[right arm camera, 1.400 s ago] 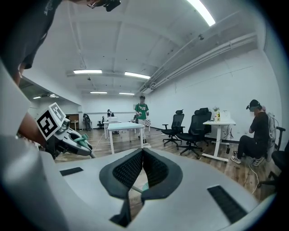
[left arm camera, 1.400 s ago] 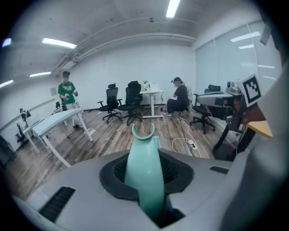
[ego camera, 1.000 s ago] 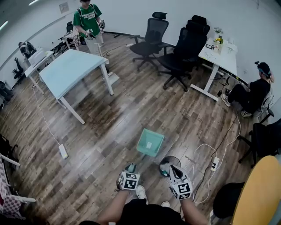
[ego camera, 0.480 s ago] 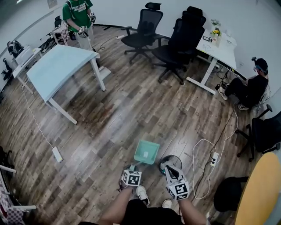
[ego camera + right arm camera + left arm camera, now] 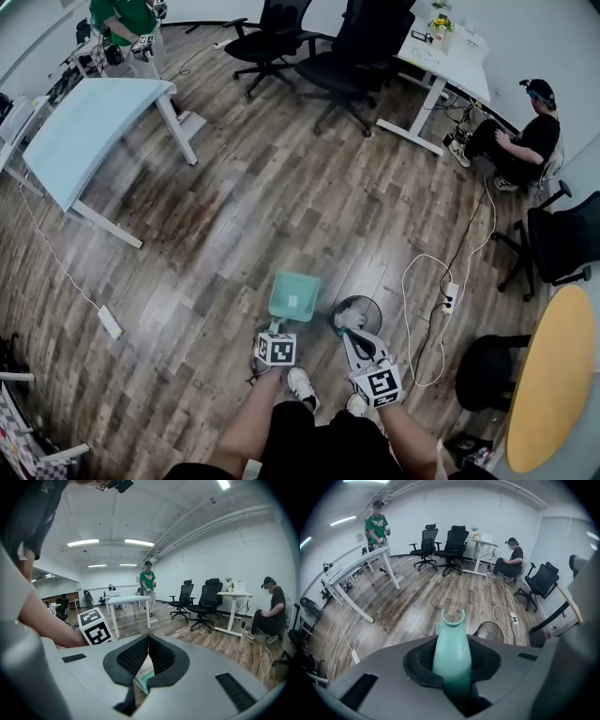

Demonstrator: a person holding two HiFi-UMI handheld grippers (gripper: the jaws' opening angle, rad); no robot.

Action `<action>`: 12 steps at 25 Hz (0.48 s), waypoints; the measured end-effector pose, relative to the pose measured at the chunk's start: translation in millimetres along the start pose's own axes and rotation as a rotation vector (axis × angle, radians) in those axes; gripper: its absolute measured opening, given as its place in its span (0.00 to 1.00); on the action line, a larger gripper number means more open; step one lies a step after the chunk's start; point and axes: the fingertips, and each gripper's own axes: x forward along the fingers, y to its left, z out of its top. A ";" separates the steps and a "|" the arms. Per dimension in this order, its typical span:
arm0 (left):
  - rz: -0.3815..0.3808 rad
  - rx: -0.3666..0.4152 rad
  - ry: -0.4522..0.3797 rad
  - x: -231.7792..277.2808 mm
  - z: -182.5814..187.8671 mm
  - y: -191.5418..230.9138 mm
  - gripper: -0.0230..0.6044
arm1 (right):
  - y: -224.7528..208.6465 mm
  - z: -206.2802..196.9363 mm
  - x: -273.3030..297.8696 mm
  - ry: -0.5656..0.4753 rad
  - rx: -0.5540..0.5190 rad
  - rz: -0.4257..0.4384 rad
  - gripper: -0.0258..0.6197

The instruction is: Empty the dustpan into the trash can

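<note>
I am gripping the dustpan (image 5: 293,294) by its handle with the left tool (image 5: 452,663), whose jaws are pressing on the teal stem from both sides. The right tool (image 5: 148,640) is carrying nothing: its pads are meeting at the tips, and only a sliver of teal is showing through the gap beneath them. In the head view the pan is sitting just left of the trash can (image 5: 359,307), mouth pointing far, with a pale scrap (image 5: 293,303) lying inside. I cannot tell whether it is resting on the floor or hanging just above it.

What is worrying me is the tip-over. The handle looks smooth and tapered, so I am judging that the pan could swivel in the jaws once I start tilting it, dumping early onto the floorboards. The pan's mouth is looking about as wide as the can's opening, so a sloppy line-up could send the scrap past the rim. The right tool is hanging over the can's near edge, and I am expecting a nudge there could shove or topple a light can toward the cable (image 5: 427,281) on its right
</note>
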 end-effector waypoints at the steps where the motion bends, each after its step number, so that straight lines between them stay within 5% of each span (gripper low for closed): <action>1: 0.000 0.001 0.009 2.7 -0.2 0.8 0.19 | 0.4 -2.1 -1.3 0.004 0.004 -0.003 0.08; 12: 0.019 0.084 0.078 53.8 -1.6 8.8 0.19 | -8.0 -35.9 -23.0 0.059 -0.005 -0.041 0.08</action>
